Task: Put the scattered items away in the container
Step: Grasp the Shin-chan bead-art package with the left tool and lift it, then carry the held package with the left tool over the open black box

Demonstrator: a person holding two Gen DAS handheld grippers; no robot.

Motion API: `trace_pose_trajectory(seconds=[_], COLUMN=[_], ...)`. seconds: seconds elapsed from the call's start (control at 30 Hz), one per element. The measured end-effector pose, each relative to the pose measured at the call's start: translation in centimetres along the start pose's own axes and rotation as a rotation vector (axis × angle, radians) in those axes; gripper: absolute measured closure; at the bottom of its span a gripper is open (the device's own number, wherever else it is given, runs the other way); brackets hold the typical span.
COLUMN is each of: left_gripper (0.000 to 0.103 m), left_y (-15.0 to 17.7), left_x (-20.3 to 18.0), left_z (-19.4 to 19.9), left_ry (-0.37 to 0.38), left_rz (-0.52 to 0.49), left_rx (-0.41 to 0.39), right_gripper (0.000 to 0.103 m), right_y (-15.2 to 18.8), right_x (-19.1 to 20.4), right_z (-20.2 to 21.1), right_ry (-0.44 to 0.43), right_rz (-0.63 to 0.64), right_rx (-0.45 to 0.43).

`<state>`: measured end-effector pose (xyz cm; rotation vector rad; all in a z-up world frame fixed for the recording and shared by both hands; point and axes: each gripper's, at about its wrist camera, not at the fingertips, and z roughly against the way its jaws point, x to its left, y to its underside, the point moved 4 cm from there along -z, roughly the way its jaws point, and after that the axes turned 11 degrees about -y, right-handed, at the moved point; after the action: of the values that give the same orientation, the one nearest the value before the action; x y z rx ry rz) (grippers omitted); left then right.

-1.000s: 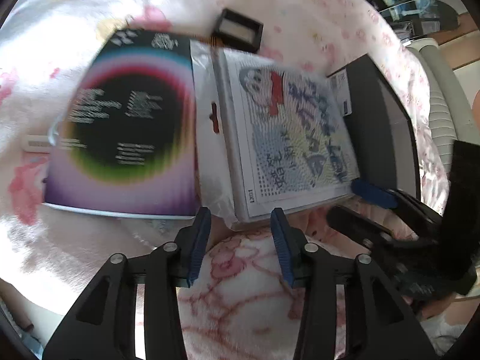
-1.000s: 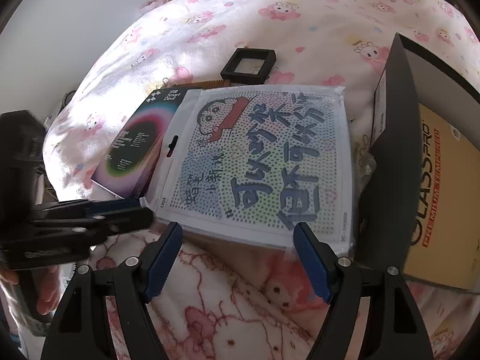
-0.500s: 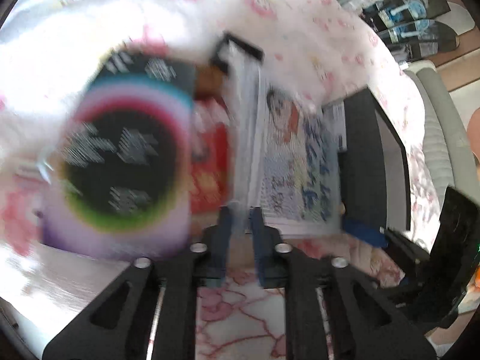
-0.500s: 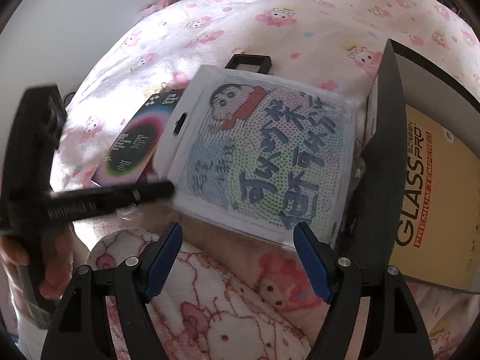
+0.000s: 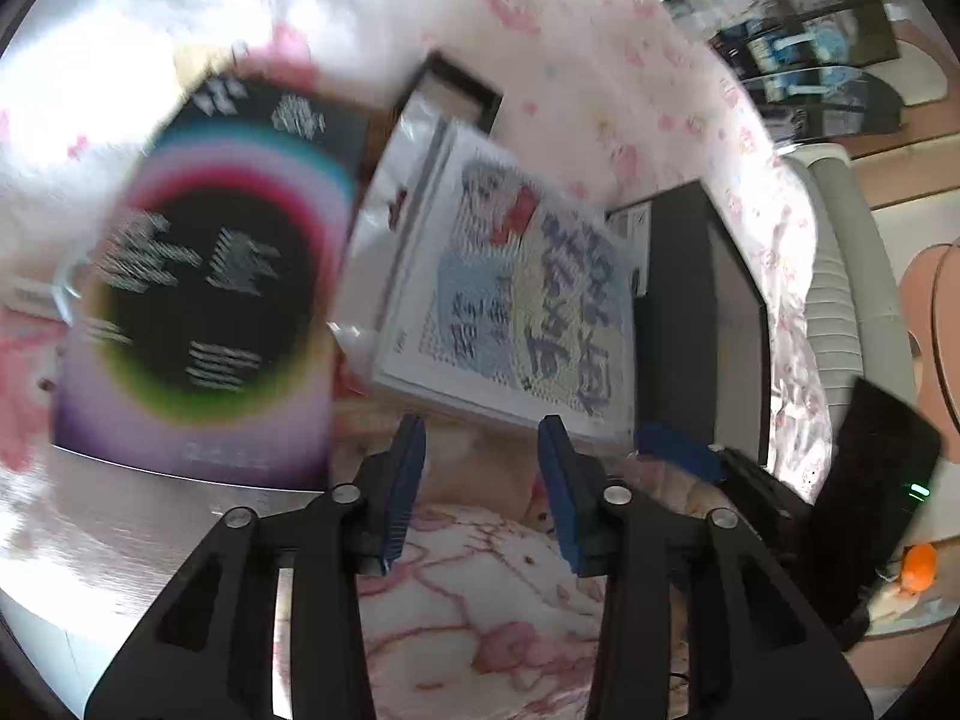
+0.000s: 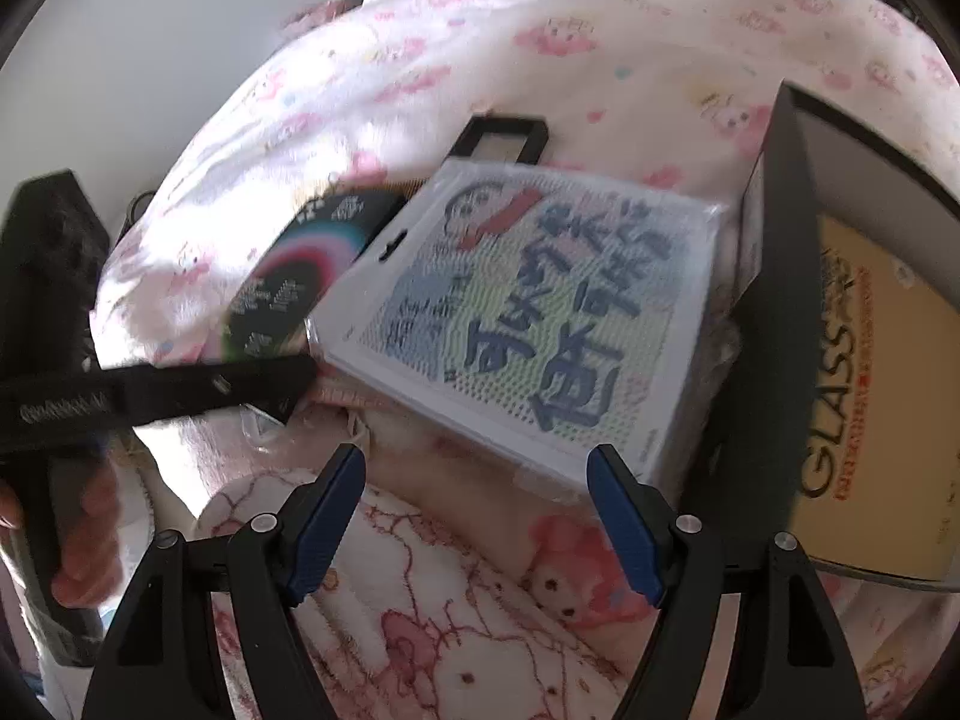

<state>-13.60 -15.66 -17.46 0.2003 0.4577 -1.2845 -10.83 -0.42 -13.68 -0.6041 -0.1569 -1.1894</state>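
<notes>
bedding with a pink cartoon print [image 6: 540, 42] carried everything we saw. our left gripper [image 5: 480, 450] had its jaws opening, with nothing between the blue pads; the near edge of the white cartoon packet [image 5: 516, 294] lay just beyond the tips. in the right wrist view that packet [image 6: 540, 306] sat tilted, its right side close against the black wall of the open container [image 6: 774, 300], which already held a tan box printed "glass" [image 6: 864, 384]. our right gripper [image 6: 474, 498] stood wide apart and empty, just short of the packet's near edge. to the packet's left lay the dark packet with rainbow rings [image 5: 204, 300], partly under it, and behind both a small black frame [image 6: 504, 138] rested on the bedding.
</notes>
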Motion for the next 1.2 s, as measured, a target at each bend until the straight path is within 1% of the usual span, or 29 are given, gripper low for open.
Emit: trace_pose_trajectory(seconds=[0.07,0.17,0.27,0.33,0.37,0.43,0.5,0.53,0.57,0.6,0.7,0.8,0.97,1.03,1.07,1.13,1.17,1.2], left_gripper=[0.063,0.060,0.060,0.060,0.058,0.058,0.054,0.055,0.065,0.070,0.075,0.076,0.075,0.074,0.075,0.077,0.077,0.077], left_y=[-0.2,-0.6,-0.8,-0.5,-0.4,-0.4,-0.6,-0.7,-0.9,-1.0,-1.2,-0.8,-0.7,-1.4,-1.6,-1.8,-1.7,-1.5], left_x=[-0.7,-1.7,-2.1,-1.9,-1.7,-1.1,-1.0,-1.1,-1.3,-1.7,-2.1,-0.5,1.8,4.2,5.1,5.8,6.1,6.1], left_z=[-1.1,-2.5,-4.3,-5.3,-5.9,-6.7,-7.0,-6.9,-6.8,-6.3,-4.6,-2.6,1.0,2.3,2.9,3.0,3.0,2.7], left_ry=[-0.004,0.021,0.042,0.074,0.082,0.108,0.139,0.138,0.120,0.085,0.048,0.059,0.026,0.015,0.000,-0.071,-0.094,-0.082], left_rz=[0.013,0.063,0.154,0.210,0.251,0.350,0.419,0.430,0.416,0.379,0.313,0.313,0.273,0.246,0.251,0.248,0.240,0.231], left_rx=[0.034,0.063,0.098,0.121,0.131,0.143,0.146,0.141,0.134,0.106,0.029,0.003,-0.062,-0.080,-0.087,-0.104,-0.105,-0.097], right_gripper=[0.029,0.029,0.029,0.029,0.029,0.029,0.029,0.029,0.029,0.029,0.029,0.029,0.029,0.029,0.029,0.029,0.029,0.029], right_y=[-0.4,-1.1,-1.1,-1.0,-1.0,-1.1,-1.2,-1.2,-1.3,-1.3,-0.9,-0.7,-1.0,-1.4,-1.7,-2.5,-3.1,-3.9], right_x=[0.1,-0.2,-1.1,-1.7,-1.9,-2.2,-2.5,-2.6,-2.9,-3.0,-2.8,-2.2,-1.0,-0.3,0.1,0.4,0.6,0.6], right_z=[1.2,3.0,4.2,4.7,4.9,5.1,5.0,5.0,5.0,5.0,5.1,4.8,3.4,2.4,1.8,0.6,-0.1,-0.7], right_ry=[-0.002,0.037,0.079,0.078,0.077,0.079,0.079,0.075,0.070,0.065,0.063,0.060,0.018,0.001,-0.012,-0.022,-0.024,-0.027], right_rz=[0.004,0.015,0.013,0.004,0.002,0.007,-0.001,-0.009,-0.017,-0.024,-0.015,0.012,0.040,0.060,0.067,0.073,0.076,0.077], right_rx=[-0.039,-0.102,-0.131,-0.139,-0.144,-0.149,-0.147,-0.148,-0.150,-0.154,-0.148,-0.128,-0.093,-0.071,-0.058,-0.042,-0.038,-0.040])
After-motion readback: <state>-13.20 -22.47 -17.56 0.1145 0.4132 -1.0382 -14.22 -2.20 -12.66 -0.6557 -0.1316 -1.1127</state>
